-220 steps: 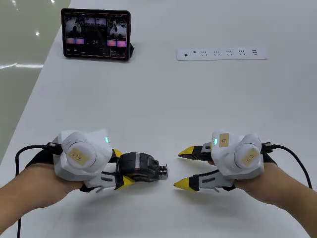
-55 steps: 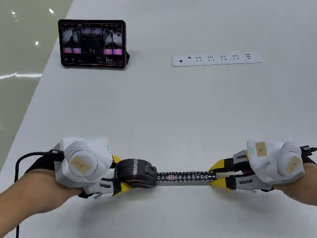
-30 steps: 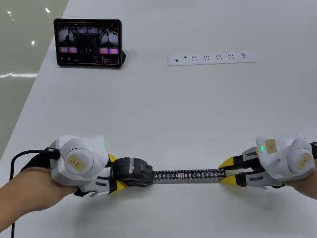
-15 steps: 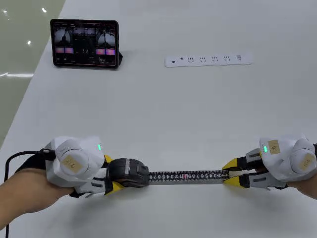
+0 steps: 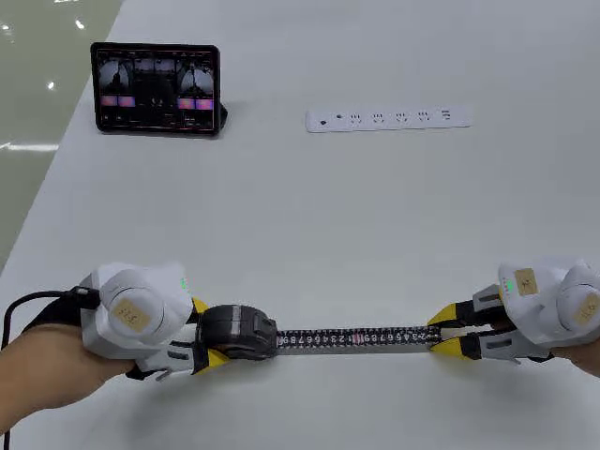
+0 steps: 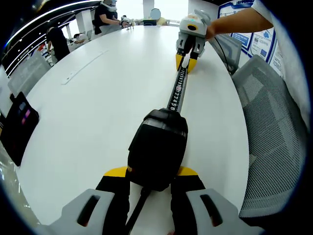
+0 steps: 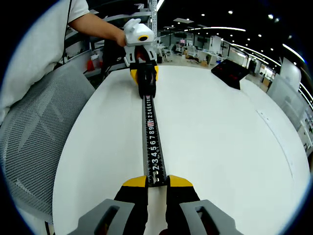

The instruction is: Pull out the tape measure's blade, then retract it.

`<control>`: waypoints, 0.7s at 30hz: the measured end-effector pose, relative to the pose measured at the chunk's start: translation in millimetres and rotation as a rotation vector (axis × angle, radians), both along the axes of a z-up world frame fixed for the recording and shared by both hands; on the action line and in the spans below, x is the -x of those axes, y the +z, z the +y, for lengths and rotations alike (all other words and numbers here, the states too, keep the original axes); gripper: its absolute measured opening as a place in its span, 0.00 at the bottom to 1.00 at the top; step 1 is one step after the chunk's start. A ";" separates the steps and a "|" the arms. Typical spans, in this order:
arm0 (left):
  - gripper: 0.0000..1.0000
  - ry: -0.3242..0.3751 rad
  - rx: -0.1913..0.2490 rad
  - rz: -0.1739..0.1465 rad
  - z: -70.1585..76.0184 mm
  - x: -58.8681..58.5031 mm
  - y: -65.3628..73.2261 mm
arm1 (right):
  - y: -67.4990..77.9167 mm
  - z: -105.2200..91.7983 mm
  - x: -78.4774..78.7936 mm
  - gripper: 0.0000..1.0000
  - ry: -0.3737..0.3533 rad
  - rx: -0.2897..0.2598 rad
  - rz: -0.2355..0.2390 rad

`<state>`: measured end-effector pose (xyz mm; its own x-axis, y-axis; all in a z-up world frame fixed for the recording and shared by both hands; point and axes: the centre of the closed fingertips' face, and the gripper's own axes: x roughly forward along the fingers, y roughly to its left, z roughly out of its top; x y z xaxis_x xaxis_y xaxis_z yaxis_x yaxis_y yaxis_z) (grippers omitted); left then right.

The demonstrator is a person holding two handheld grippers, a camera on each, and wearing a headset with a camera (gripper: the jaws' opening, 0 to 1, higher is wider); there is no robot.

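1. Head view: your left tongs [image 5: 208, 343] are closed on the tape measure's case [image 5: 236, 331], which rests on the desk [image 5: 309, 216] right at their tips. The blade [image 5: 356, 337] runs out low and flat from the case to your right tongs [image 5: 444, 330], which are pinched on its free end. The two tongs are well apart.
2. Left gripper view: the case is clamped between the yellow tips. The blade stretches straight ahead to the right tongs at its far end.
3. Right gripper view: the jaws are almost together, with the blade's end nipped between them. The numbered blade leads away to the case in the left tongs.
4. By my reading, the pull-out is done or nearly so. The retraction is all left to do, so you have yet to let the blade's end travel back toward the case.
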<state>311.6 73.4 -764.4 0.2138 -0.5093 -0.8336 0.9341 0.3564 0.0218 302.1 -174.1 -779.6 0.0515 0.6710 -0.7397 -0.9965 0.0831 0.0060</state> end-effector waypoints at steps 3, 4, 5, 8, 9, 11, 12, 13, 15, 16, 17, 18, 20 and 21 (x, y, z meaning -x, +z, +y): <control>0.27 0.000 0.000 0.000 0.0 0.1 0.1 | -0.8 -3.9 -2.5 0.09 -0.010 0.006 -0.004; 0.27 0.000 -0.001 0.000 0.1 0.1 0.1 | -2.9 -5.1 -3.2 0.09 -0.014 0.011 -0.002; 0.27 0.001 -0.001 0.000 0.1 0.1 0.1 | -2.8 -5.6 -3.7 0.09 -0.014 0.011 -0.005; 0.27 0.000 0.000 0.000 0.0 0.3 0.2 | -4.9 -7.8 -3.9 0.09 -0.016 0.019 -0.005; 0.27 0.000 -0.001 0.000 0.0 0.3 0.2 | -4.6 -9.2 -3.0 0.09 -0.017 0.021 -0.006; 0.27 -0.001 -0.001 0.000 0.0 0.4 0.2 | -4.8 -10.9 -2.3 0.09 -0.019 0.023 -0.006; 0.27 0.000 -0.001 0.000 0.1 0.4 0.2 | -5.6 -12.0 -1.5 0.09 -0.020 0.026 -0.004; 0.27 -0.001 -0.002 -0.001 0.1 0.4 0.2 | -4.4 -13.5 -0.4 0.09 -0.021 0.028 -0.004; 0.27 -0.002 -0.003 -0.001 -0.1 0.5 0.3 | -4.2 -16.5 2.0 0.09 -0.020 0.032 -0.002; 0.27 -0.002 -0.003 0.000 0.0 0.5 0.3 | -4.3 -17.1 2.0 0.09 -0.021 0.031 -0.004; 0.27 -0.002 -0.002 -0.001 -0.1 0.5 0.3 | -3.9 -19.9 3.3 0.09 -0.025 0.034 0.000; 0.27 -0.002 -0.002 -0.001 -0.1 0.5 0.4 | -3.9 -20.1 3.4 0.09 -0.025 0.034 -0.002; 0.27 -0.002 -0.001 -0.001 -0.2 0.7 0.6 | -3.0 -23.6 5.0 0.09 -0.021 0.044 -0.002; 0.27 -0.003 -0.002 -0.002 -0.2 0.8 0.6 | -2.1 -26.8 4.9 0.09 -0.019 0.045 -0.003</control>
<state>310.9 73.1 -763.7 0.2139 -0.5084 -0.8341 0.9350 0.3539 0.0241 297.2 -200.9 -781.7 0.0662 0.6356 -0.7692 -0.9948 0.1016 -0.0017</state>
